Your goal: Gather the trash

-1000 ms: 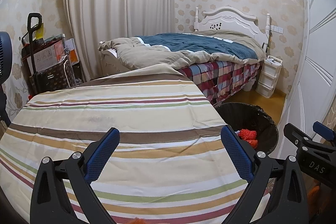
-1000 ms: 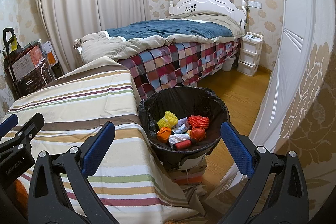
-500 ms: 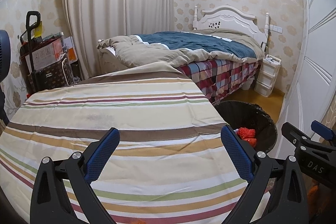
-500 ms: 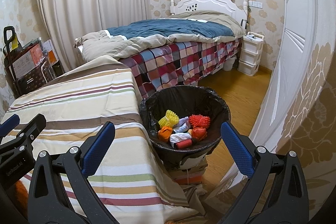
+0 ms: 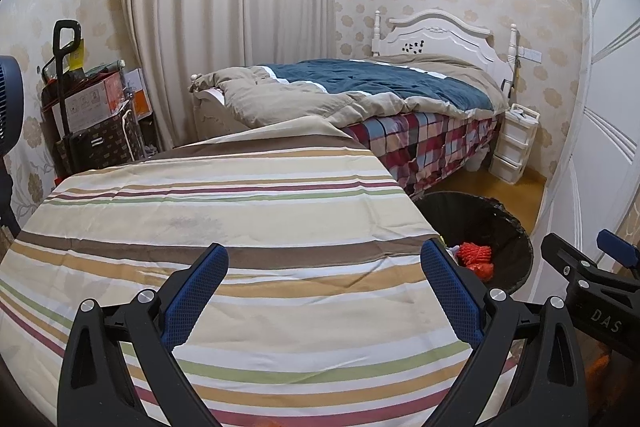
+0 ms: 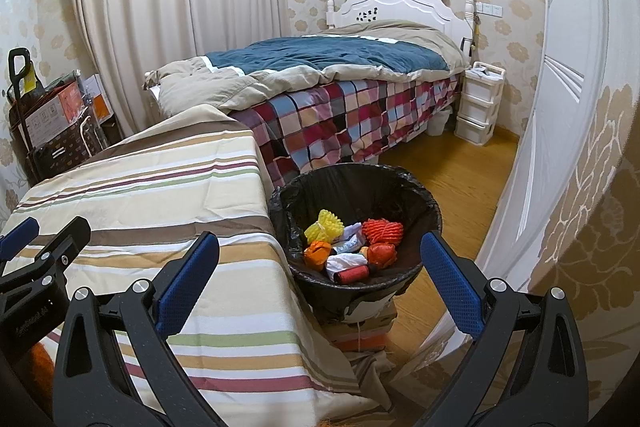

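A black-lined trash bin (image 6: 430,205) stands beside the striped table (image 6: 140,195), holding several pieces of trash: a yellow net (image 6: 324,227), a red net (image 6: 382,230), orange balls and white wrappers. In the left wrist view the bin (image 5: 516,231) shows at the table's right edge with red trash (image 5: 476,255) inside. My left gripper (image 5: 323,263) hangs open over the striped cloth (image 5: 224,227), nothing between its fingers. My right gripper (image 6: 320,259) is open too, above the bin's near rim and the table corner. Each gripper shows at the other view's edge.
A bed (image 6: 340,83) with a blue and beige quilt and checked sheet fills the back. White drawers (image 6: 478,103) stand by it. A wardrobe door (image 6: 568,107) runs along the right. Boxes and a trolley (image 5: 84,115) sit at the left wall. The bin rests on stacked boxes (image 6: 360,327).
Both views have shifted slightly; the left gripper has drifted a little so the table and bed sit lower and closer in frame. Both grippers stay open and hold nothing.
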Tool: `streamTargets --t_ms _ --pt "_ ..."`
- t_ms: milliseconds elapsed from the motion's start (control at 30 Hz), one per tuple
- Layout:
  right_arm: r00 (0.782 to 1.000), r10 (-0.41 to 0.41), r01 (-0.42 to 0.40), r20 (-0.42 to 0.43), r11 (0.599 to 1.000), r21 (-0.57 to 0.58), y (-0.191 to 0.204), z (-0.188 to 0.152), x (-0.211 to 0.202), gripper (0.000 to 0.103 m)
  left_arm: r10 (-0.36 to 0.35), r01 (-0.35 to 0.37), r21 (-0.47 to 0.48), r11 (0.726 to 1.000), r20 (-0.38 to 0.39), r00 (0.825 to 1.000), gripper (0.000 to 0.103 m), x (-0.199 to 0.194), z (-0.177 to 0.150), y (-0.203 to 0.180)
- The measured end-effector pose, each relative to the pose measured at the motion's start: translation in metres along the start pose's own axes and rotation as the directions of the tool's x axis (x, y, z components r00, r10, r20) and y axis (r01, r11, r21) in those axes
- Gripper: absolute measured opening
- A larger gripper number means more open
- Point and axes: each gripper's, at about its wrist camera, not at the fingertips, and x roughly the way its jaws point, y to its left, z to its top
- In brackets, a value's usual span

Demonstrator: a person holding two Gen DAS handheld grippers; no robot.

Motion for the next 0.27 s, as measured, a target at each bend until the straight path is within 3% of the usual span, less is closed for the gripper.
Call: streamTargets --t_ms 267 --pt "1.0 0.006 -0.006 -0.009 1.0 -0.008 0.008 0.0 0.001 0.098 0.018 -0.018 -0.021 1.0 -0.023 1.0 0.096 0.007 -0.002 0.013"
